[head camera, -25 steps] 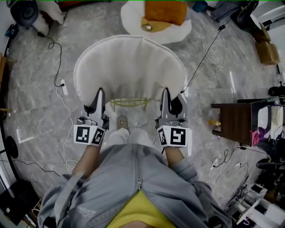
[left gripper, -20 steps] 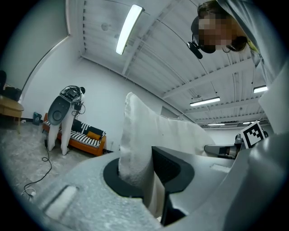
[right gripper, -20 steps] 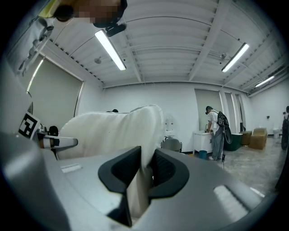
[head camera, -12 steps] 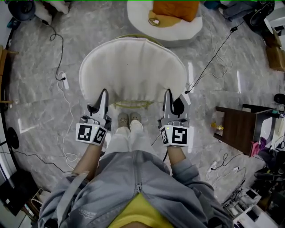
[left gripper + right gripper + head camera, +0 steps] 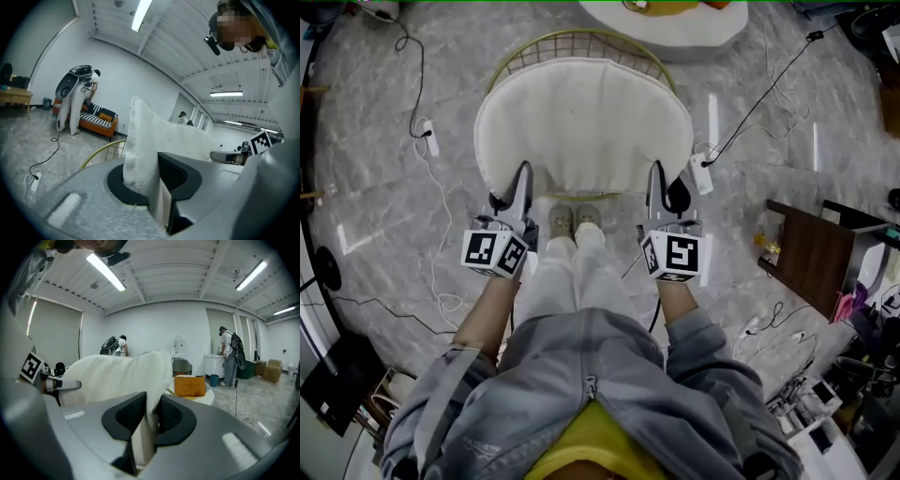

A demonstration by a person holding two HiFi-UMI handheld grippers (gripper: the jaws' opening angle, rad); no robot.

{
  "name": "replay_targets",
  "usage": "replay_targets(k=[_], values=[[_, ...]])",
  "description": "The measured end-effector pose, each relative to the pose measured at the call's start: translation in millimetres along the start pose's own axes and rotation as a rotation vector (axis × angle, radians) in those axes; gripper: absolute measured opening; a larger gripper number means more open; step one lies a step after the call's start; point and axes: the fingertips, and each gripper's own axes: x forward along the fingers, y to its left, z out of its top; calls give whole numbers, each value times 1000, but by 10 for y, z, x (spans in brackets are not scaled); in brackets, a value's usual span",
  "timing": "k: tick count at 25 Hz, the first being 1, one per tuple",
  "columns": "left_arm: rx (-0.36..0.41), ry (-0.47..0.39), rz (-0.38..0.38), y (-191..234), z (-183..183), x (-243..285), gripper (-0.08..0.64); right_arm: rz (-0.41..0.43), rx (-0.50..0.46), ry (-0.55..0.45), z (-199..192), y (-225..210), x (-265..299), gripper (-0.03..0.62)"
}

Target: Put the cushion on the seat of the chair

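Head view: left gripper (image 5: 522, 178) and right gripper (image 5: 656, 176) each clamped on the near edge of the white cushion (image 5: 581, 122), one toward each end. Both gripper views show fabric pinched between the pads. Cushion lies spread over the gold wire chair (image 5: 581, 42), whose rim shows past its far edge. Cannot tell whether it touches the seat. Step in hand, as I read it: lowering the cushion onto the seat. Next move calls for settling it flat and centred inside the rim, then releasing both grips.

A lab workroom: cables (image 5: 772, 82) over marble floor (image 5: 375, 187), strip lights (image 5: 105, 272), scattered gear (image 5: 811, 403).
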Motion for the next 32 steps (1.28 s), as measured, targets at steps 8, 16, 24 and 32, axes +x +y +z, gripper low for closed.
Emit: replay_targets(k=[8, 16, 24, 32], values=[[-27, 72, 24, 351, -631, 189, 67, 11, 25, 90, -684, -1, 325, 57], [-72, 126, 48, 610, -1260, 340, 66, -11, 51, 173, -1355, -41, 588, 58], [-132, 228, 70, 891, -1943, 382, 67, -19, 68, 277, -2038, -1, 708, 58], [-175, 342, 82, 1094, -2439, 467, 69, -14, 88, 404, -2591, -41, 890, 60]])
